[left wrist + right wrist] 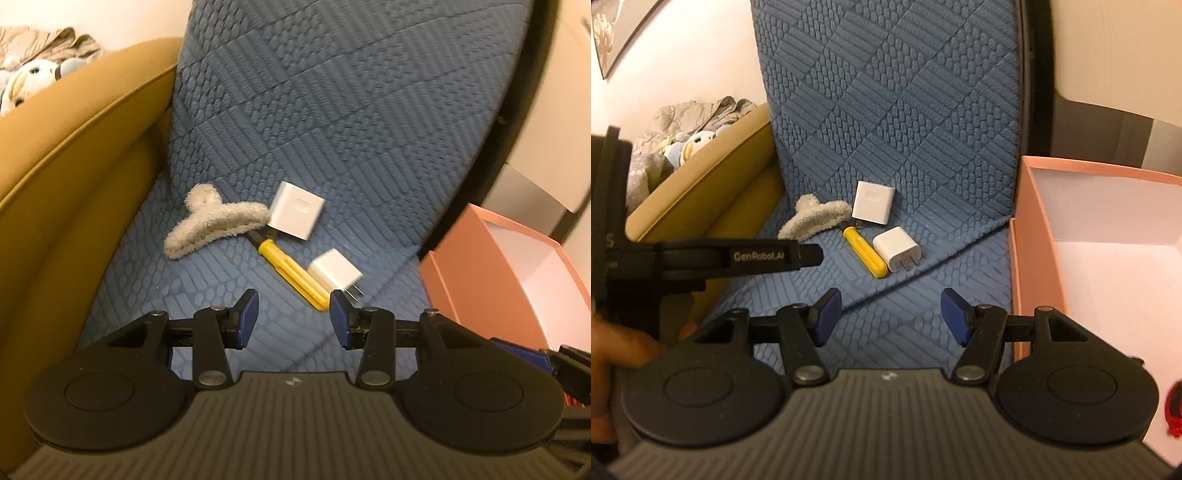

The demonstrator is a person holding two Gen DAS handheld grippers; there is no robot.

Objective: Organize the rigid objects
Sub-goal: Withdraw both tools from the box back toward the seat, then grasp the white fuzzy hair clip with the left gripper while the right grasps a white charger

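On the blue quilted seat cover [332,110] [886,110] lie a fuzzy beige hair claw [210,221] [812,218], a flat white square adapter [297,210] [873,203], a yellow-handled screwdriver [295,275] [864,253] and a small white plug charger [334,275] [897,249]. My left gripper [293,317] hovers open just short of the screwdriver's end, nothing between its blue pads. My right gripper [891,314] is open and empty too, further back from the pile. The left gripper's body [701,258] shows at the left of the right wrist view.
An open pink box [480,266] [1034,240] with a white inside stands right of the seat; something red [1174,410] lies in its near corner. A mustard sofa arm [74,147] [713,192] rises on the left, with plush toys [22,81] [687,142] behind it.
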